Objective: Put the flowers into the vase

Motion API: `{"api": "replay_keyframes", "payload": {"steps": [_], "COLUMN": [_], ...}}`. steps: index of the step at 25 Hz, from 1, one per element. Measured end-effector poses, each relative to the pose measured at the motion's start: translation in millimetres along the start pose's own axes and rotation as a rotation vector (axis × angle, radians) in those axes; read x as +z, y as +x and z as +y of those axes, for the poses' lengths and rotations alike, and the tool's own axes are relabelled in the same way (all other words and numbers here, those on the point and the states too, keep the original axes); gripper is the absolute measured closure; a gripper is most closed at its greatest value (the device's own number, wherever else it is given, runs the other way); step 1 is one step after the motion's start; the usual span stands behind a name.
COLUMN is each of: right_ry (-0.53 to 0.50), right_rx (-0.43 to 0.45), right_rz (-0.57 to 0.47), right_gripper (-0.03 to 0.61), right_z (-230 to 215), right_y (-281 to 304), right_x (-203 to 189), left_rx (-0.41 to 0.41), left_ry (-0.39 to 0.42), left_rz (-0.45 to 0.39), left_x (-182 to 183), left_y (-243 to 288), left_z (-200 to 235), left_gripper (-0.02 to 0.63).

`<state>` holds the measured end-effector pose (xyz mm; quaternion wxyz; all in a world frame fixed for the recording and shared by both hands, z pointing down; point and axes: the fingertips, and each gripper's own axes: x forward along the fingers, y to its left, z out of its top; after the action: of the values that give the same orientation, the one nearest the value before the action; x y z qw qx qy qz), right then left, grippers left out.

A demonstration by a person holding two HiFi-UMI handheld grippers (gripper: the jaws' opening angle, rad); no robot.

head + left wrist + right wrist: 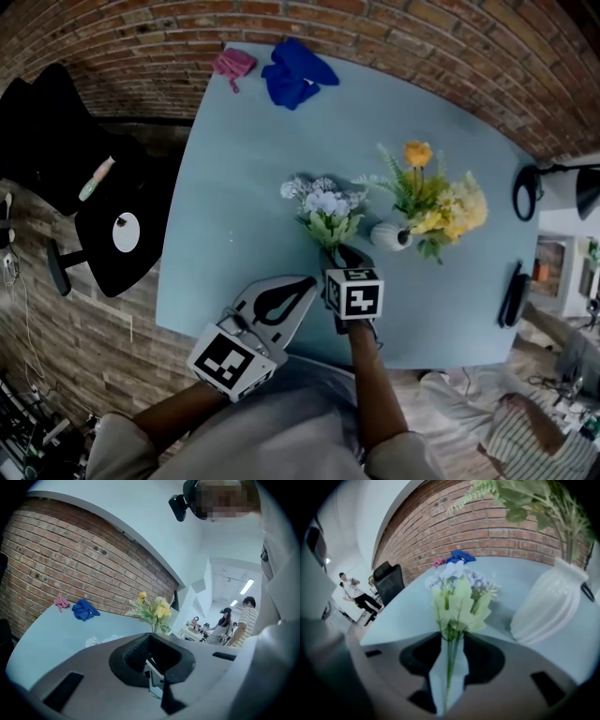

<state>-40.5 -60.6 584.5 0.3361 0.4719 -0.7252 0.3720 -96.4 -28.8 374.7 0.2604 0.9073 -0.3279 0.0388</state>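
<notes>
While the pale flowers [323, 208] lie on the desk [244, 178] just beside the vase [391, 235], the right hand-held gripper [339, 255] stands half open around their stems, not pinching. Grasp step. Next, probably: close, lift, stems into vase. Left hand-held gripper [309, 281] closed, empty.

Right gripper [336, 251] [453, 637] is pointing steeply down off an outstretched right forearm [370, 375], jaws standing apart astride the flower stems [450, 667]. Left gripper [313, 279] [150, 636] is hovering beside it, nearly level, jaws pressed together, holding nothing.
</notes>
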Motion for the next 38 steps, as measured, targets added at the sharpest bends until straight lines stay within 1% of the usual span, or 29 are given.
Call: {"api": "replay_keyframes", "payload": {"steps": [5, 13, 15, 18, 20, 24, 28, 31, 35, 38], "right_ry": [0.026, 0.045, 0.031, -0.017, -0.021, 0.025, 0.033, 0.065, 0.092, 0.127], "right_rx": [0.019, 0.027, 0.019, 0.006, 0.018, 0.058, 0.080, 0.108, 0.149, 0.189], "right_rz": [0.044, 0.085, 0.101, 0.135, 0.143, 0.130, 0.112, 0.081, 0.043, -0.006], "right_gripper": [0.418, 0.452, 0.458, 0.472, 0.485, 0.507, 0.517, 0.520, 0.523, 0.525], "right_z": [-1.8, -4.2, -5.3, -7.3, -7.0, -6.1, -2.5, 2.3, 12.1, 20.7], "right_y": [6.6, 20.7, 23.0, 24.5, 25.0, 24.0, 20.1, 14.0, 5.1, -4.1], "right_x": [-2.4, -3.2, -3.7, -3.6, -3.2, -3.1, -0.9, 1.6, 1.2, 4.2], "left_rx": [0.004, 0.004, 0.007, 0.008, 0.005, -0.007, 0.002, 0.000, -0.012, -0.018], "left_ry": [-0.001, -0.004, -0.005, -0.004, -0.003, 0.013, -0.004, -0.002, 0.035, 0.027], "left_rz": [-0.001, -0.006, -0.008, -0.011, -0.015, -0.022, -0.027, -0.031, -0.033, -0.032], "left_x": [-0.4, -0.5, 0.2, 0.0, 0.1, -0.7, 1.7, 1.9, -1.0, -0.9], "left_y": [-1.6, -2.9, -3.5, -4.2, -5.2, -7.5, -10.1, -11.9, -14.2, -15.5], "left_z": [1.2, 0.6, 1.1, 1.7, 1.1, -1.3, -0.2, 0.1, -0.9, -4.1], "left_gripper": [0.598, 0.598, 0.598, 0.598, 0.598, 0.598, 0.598, 0.598, 0.598, 0.598]}}
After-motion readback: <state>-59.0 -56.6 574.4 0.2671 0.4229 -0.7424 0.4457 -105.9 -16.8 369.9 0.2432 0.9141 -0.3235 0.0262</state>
